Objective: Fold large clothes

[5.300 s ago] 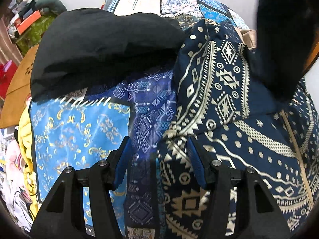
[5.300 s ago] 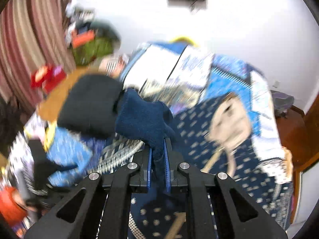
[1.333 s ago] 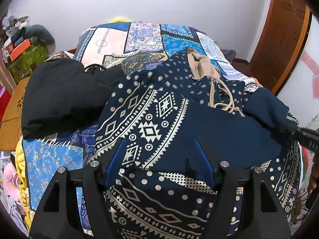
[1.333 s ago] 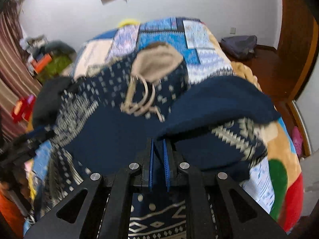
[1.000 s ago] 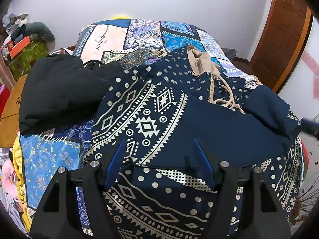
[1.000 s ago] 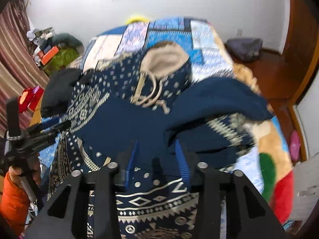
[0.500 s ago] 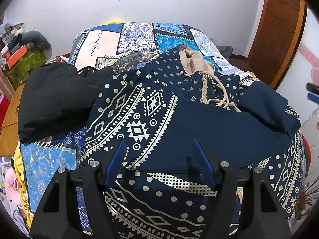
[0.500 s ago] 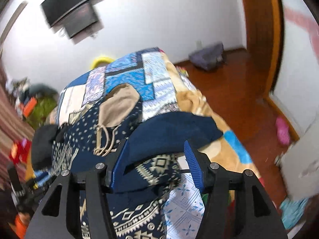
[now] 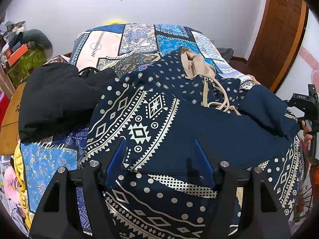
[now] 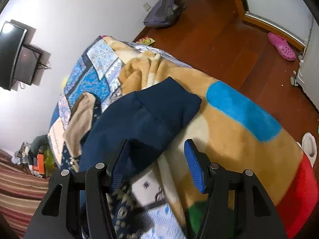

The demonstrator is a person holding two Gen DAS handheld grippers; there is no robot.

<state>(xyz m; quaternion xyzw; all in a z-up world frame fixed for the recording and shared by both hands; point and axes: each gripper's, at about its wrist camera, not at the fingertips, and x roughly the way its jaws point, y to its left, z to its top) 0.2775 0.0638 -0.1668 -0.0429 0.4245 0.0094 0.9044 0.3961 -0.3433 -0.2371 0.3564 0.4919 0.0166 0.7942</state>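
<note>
A navy hoodie [image 9: 191,127] with white geometric print lies spread on the bed, its beige-lined hood [image 9: 196,65] toward the far wall. Both sleeves are folded across its chest. My left gripper [image 9: 159,155] is open and empty, just above the hoodie's lower front. My right gripper [image 10: 154,159] is open and empty, beside the bed's right edge, with the plain navy sleeve [image 10: 147,117] lying between and beyond its fingers. The right gripper also shows at the right edge of the left wrist view [image 9: 307,107].
A black garment [image 9: 55,97] lies on the bed left of the hoodie. A patchwork quilt [image 9: 137,41] and a tan, blue and red blanket [image 10: 235,123] cover the bed. A wood floor with a pink slipper [image 10: 282,46] and a grey bag [image 10: 161,12] lies to the right.
My right gripper laid the sleeve across the hoodie, opened and let go of it, then pulled back and swung right toward the bed's edge. My left gripper stayed open and rose slightly.
</note>
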